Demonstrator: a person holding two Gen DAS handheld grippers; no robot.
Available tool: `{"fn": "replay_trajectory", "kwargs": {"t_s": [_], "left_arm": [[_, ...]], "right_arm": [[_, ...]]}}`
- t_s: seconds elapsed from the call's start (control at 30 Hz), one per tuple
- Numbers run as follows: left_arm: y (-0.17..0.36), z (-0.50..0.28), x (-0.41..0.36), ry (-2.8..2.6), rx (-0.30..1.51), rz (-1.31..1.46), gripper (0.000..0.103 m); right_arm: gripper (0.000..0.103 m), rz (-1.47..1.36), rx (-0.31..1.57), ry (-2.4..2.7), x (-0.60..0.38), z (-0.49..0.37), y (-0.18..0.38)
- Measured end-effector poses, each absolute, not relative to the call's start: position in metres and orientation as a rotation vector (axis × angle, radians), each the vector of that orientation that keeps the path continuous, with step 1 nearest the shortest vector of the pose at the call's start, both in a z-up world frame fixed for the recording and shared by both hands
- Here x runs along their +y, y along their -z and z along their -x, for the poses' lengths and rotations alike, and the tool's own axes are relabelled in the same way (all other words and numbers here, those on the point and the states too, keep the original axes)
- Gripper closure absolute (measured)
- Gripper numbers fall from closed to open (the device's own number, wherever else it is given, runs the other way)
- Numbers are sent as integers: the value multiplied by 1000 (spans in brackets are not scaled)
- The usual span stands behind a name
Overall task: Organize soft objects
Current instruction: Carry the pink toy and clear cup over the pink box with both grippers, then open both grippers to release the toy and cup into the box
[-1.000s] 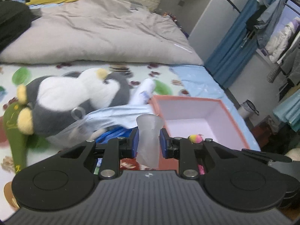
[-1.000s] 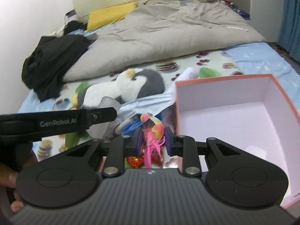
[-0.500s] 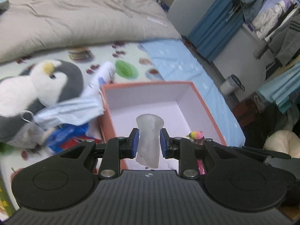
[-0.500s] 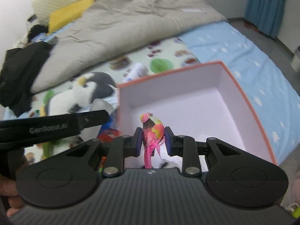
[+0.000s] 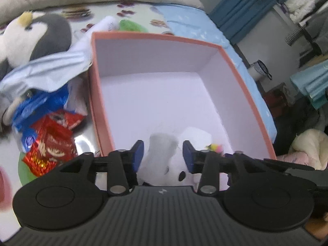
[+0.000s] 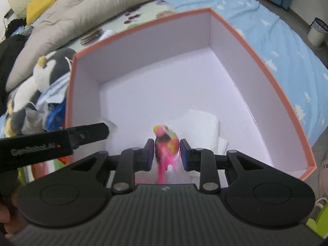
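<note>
Left wrist view: a pale translucent soft piece (image 5: 162, 149), blurred, sits between the blue pads of the left gripper (image 5: 163, 153), whose jaws are opening; both pads stand clear of it. It hangs over the near end of the open salmon-rimmed cardboard box with a pale lilac inside (image 5: 205, 69), which rests on the patterned bed sheet (image 5: 143, 12).

In the right wrist view, the right gripper (image 6: 166, 153) is also opening around a small pink-and-yellow soft toy with pink strands (image 6: 166, 143), with slight gaps at the pads. A folded white cloth (image 6: 201, 123) lies on the box floor.

Left of the box lie a grey-and-white plush penguin (image 5: 30, 34), a light blue face mask (image 5: 47, 71) and a red foil snack packet (image 5: 51, 141).
</note>
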State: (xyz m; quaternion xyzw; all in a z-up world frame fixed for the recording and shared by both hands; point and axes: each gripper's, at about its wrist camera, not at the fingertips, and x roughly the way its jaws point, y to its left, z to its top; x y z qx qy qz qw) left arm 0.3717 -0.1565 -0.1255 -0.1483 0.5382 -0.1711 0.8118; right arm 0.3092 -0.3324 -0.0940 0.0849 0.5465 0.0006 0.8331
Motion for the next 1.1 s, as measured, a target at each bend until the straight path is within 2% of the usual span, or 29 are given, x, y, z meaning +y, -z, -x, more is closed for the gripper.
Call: {"fn": "replay_trajectory", "kwargs": {"t_s": [0.1, 0.37, 0.53, 1.1], "left_arm": [[127, -368, -153, 350, 1139, 300, 54], [93, -354, -131, 355, 1030, 249, 54], [89, -330, -99, 310, 950, 253, 54], [76, -190, -30, 144, 800, 299, 54]], "right_arm": [[62, -193, 1151, 4, -335, -308, 96], [62, -183, 1037, -42, -321, -300, 66], [62, -168, 960, -117, -301, -287, 60], [62, -107, 805, -332, -241, -190, 36]]}}
